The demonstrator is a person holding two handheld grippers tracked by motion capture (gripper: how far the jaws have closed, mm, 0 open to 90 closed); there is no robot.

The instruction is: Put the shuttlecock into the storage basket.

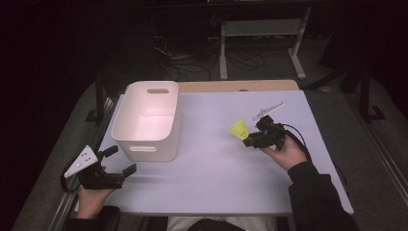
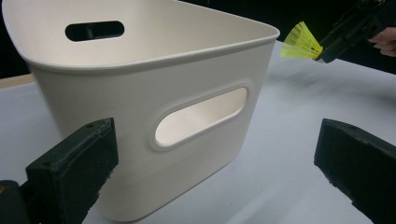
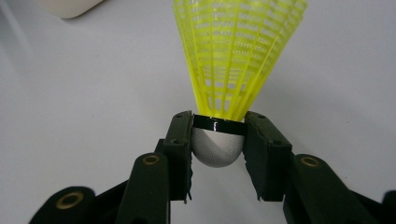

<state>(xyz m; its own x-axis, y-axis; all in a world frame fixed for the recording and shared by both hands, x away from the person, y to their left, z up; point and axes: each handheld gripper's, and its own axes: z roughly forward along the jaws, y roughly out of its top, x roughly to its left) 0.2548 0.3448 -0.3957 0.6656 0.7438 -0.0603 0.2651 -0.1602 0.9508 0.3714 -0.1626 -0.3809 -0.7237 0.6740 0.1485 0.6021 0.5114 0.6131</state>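
My right gripper (image 3: 218, 140) is shut on a yellow shuttlecock (image 3: 236, 56), pinching its white cork (image 3: 217, 150) between both pads, the plastic skirt pointing away from me. In the high view the shuttlecock (image 1: 239, 130) hangs just above the white table, right of centre, with the right gripper (image 1: 250, 140) behind it. From the left gripper view the shuttlecock (image 2: 301, 42) appears far off at the upper right. My left gripper (image 1: 122, 160) rests near the table's front left corner, jaws wide apart with nothing between them, aimed at the white bin (image 1: 144, 127).
The white bin (image 2: 140, 100) has oval handle cut-outs and looks empty inside; it stands left of centre on the white table (image 1: 216, 163). A wooden strip (image 1: 231, 86) runs along the table's far edge. Dark floor, cables and a desk frame lie beyond.
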